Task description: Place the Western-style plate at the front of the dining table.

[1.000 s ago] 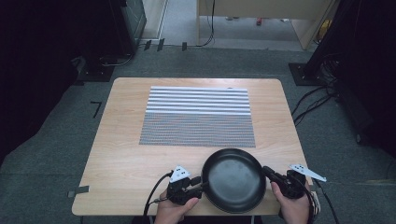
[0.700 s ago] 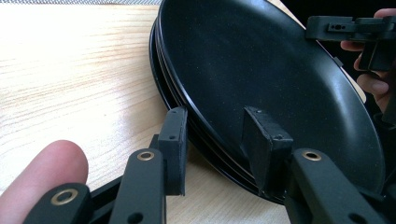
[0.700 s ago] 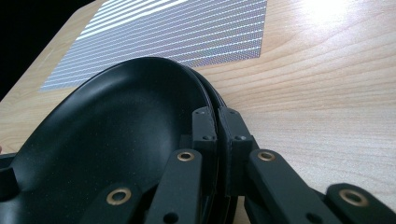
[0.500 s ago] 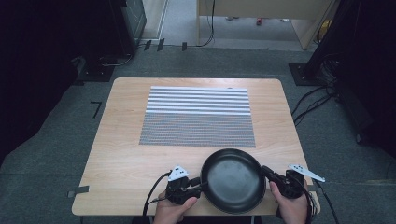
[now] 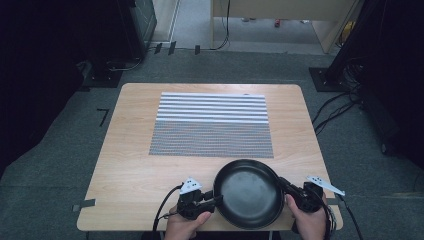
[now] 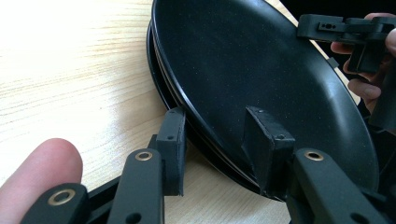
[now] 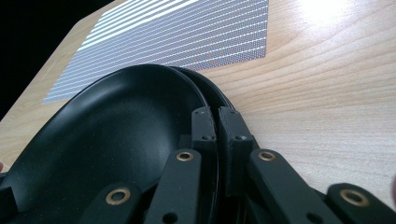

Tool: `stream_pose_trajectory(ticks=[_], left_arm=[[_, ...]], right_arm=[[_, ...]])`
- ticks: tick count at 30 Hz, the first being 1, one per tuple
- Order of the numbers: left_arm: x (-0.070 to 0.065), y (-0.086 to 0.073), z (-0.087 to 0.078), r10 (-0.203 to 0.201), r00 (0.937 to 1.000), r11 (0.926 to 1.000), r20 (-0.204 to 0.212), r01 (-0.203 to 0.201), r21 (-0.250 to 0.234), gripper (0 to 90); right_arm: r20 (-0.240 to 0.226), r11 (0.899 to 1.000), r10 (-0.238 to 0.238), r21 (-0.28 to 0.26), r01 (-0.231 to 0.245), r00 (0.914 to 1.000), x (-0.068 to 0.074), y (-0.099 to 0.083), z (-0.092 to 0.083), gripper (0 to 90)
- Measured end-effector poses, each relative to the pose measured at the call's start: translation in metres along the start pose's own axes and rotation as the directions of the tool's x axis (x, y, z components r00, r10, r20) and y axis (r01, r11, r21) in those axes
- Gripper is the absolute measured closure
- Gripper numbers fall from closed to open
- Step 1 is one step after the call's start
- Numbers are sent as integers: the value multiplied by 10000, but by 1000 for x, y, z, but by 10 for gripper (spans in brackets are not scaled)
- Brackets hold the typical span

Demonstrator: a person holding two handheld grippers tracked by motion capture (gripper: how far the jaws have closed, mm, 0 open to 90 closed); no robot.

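I'm watching the high view: the top plate is sitting close to the front edge of the worktop, toward its right front corner and just in front of the striped mat, which is lying flat across the middle. I'm coming at the plate from both sides, and that's deliberate: a wide, shallow dish like this would tip if I were taking it by one edge alone.

The left tool is biting the rim on the left. In the left gripper view the lower plate is peeking out underneath, so this is a stack of two. One pad is pressing on the top plate's inner face and the other is bearing against the lower rim from outside, so this tool is clamping the pair together. I'm reading that as keeping them from sliding apart.

The right tool is doing the opposite side. In the right gripper view its jaws are nearly together, pinching the thin rim of the top plate, with the lower rim running just beside the outer jaw.

I'm not able to say whether the stack is resting on the wood or hanging just clear of it.
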State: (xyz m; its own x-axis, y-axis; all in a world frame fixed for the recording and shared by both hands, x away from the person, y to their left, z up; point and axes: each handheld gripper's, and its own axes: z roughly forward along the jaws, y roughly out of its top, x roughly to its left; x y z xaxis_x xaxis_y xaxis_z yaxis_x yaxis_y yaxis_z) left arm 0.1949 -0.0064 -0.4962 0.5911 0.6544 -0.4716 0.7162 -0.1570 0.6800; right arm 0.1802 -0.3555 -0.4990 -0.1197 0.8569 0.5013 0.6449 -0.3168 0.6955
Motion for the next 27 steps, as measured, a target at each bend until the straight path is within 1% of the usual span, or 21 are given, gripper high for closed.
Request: stream_pose_trajectory(ticks=[3, 7, 13, 16, 20, 23, 24, 27], left_arm=[[1, 1, -1, -41, 10000, 10000, -16, 41, -63, 602], [3, 1, -4, -90, 10000, 9999, -19, 90, -122, 603], [6, 3, -9, -236, 9997, 9993, -22, 235, -287, 607], [7, 3, -11, -274, 9996, 9992, 16, 275, -299, 616], [9, 3, -13, -466, 9989, 9985, 63, 468, -291, 617], [10, 3, -15, -483, 9988, 9980, -27, 481, -407, 623], [10, 2, -16, -500, 9987, 9976, -66, 497, -473, 625], [11, 2, -16, -500, 9987, 9976, -40, 498, -477, 627]], right_arm=[[-32, 10000, -4, 9, 4, 10000, 1, -1, 1, 860], [-87, 9998, -179, 41, 179, 9998, 4, -2, 3, 858], [-217, 9996, -223, 171, 227, 9995, 8, -4, 5, 856], [-226, 9994, -298, 155, 302, 9993, 11, -5, 6, 852], [-301, 9995, -247, 179, 252, 9992, 11, -6, 7, 851], [-347, 9994, -273, 205, 280, 9990, 11, -6, 7, 846], [-440, 9994, -227, 243, 238, 9988, 11, -6, 7, 836], [-489, 9995, -145, 270, 158, 9987, 11, -7, 8, 830]])
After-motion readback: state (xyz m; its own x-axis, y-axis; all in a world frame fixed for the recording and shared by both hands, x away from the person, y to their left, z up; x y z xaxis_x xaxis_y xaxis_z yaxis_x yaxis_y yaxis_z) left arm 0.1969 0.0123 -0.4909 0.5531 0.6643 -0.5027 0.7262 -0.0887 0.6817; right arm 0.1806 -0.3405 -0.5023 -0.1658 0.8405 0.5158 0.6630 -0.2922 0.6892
